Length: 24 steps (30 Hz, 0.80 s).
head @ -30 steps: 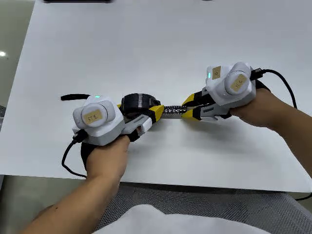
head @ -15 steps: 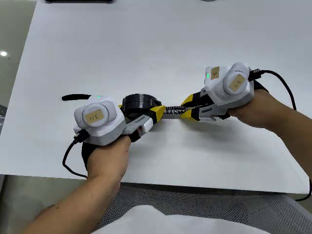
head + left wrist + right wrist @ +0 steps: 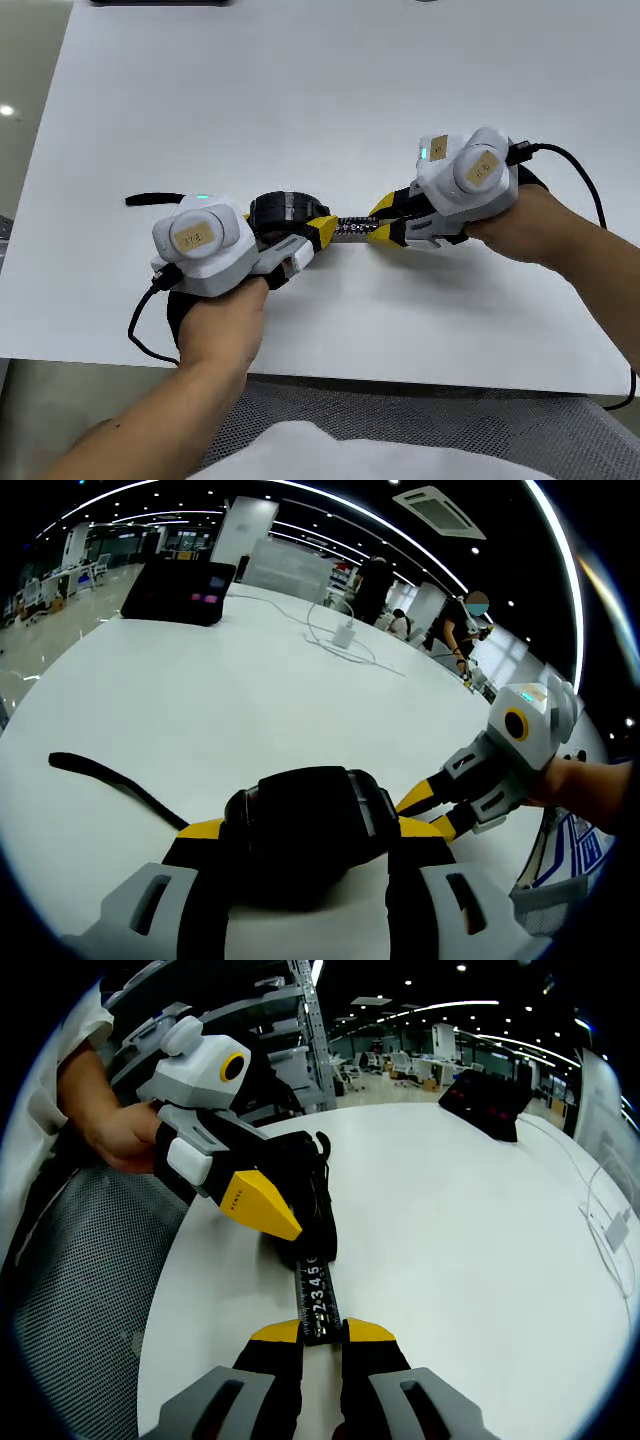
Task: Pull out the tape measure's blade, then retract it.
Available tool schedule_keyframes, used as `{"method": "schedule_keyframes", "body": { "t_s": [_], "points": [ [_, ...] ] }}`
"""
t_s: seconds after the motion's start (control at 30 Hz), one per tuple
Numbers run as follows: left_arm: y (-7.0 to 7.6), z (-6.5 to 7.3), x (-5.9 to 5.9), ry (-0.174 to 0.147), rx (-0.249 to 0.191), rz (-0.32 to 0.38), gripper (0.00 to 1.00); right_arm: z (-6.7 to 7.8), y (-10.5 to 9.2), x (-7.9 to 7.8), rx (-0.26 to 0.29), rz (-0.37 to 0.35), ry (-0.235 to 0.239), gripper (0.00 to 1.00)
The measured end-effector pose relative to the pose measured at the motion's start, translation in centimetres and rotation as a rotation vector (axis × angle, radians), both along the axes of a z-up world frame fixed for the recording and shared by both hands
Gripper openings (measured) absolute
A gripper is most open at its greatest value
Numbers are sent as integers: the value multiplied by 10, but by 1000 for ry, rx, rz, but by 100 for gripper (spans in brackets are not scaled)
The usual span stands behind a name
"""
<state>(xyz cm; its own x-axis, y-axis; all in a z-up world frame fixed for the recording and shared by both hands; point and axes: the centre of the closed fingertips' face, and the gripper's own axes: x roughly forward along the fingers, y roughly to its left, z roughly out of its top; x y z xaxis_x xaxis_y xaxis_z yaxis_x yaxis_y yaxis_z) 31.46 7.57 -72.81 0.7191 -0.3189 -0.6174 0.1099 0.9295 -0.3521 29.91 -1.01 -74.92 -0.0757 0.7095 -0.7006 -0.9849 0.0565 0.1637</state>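
Black tape measure (image 3: 288, 212) sits clamped in the left tool (image 3: 310, 832), the right tool (image 3: 320, 1332) beside it pinching the blade (image 3: 313, 1285); pull-out seems barely begun, needing a steady draw away.

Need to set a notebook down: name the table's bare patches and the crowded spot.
Bare: the far half of the table, beyond the tape measure, and the near strip below the blade. Crowded: the middle band, strap to right gripper.
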Motion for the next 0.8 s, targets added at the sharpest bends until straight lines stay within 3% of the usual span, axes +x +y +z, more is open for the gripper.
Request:
{"method": "schedule_keyframes", "body": {
  "t_s": [0.27, 0.47, 0.53, 0.8],
  "points": [
    [0, 0, 0, 1, 0, 4, 59, 0, 4, 0, 0, -10, 0, 11],
    [0, 0, 0, 11, -7, 8, 59, 5, 8, 0, 32, -35, 27, 10],
    [0, 1, 0, 9, -10, 10, 59, 3, 8, 1, 15, -26, 8, 10],
    [0, 0, 0, 7, -12, 8, 59, 4, 8, 1, 28, -41, 35, 10]
  ]
}}
